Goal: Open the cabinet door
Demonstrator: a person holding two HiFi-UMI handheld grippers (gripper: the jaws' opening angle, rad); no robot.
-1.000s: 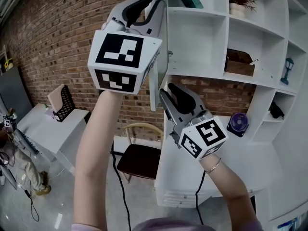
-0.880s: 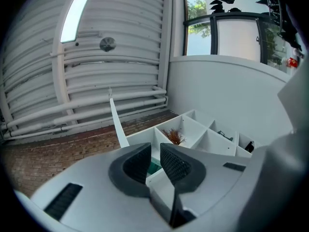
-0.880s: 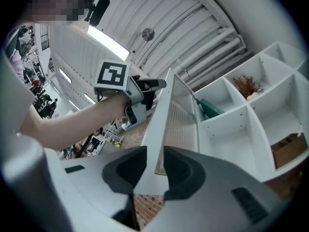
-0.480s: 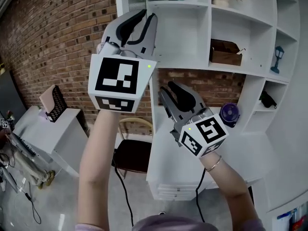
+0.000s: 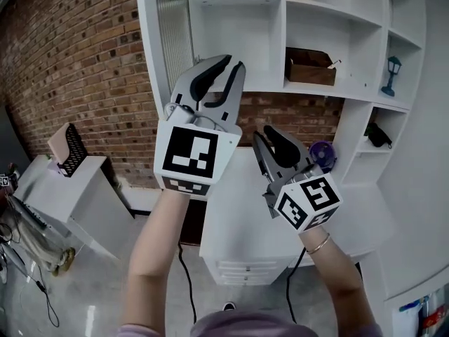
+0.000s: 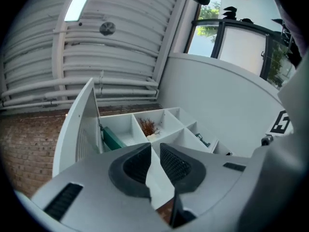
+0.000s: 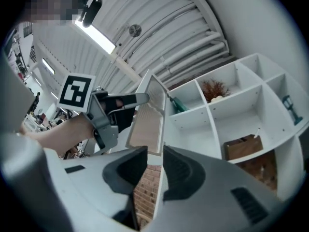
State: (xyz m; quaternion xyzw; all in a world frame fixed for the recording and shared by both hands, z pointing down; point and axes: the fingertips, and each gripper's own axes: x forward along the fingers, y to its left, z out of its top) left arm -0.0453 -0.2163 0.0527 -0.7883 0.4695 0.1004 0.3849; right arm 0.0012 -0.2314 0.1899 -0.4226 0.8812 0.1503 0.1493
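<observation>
Ribbed-glass cabinet door [image 5: 175, 34] ajar on white shelf unit [image 5: 266, 48]; wooden box [image 5: 309, 65] right of door; left gripper [image 5: 231, 65] and right gripper [image 5: 270, 135] below door, both with jaws parted and empty.

head camera faces the shelves [image 5: 242, 48]; both gripper cameras tilt up at them.

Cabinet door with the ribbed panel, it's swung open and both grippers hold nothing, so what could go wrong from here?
The white ribbed cabinet door stands open with nothing holding it, so it may swing shut again. In the head view it juts out above the left gripper; lifting that gripper could knock it. The right gripper appears close to the round purple object on the counter and might bump it.
</observation>
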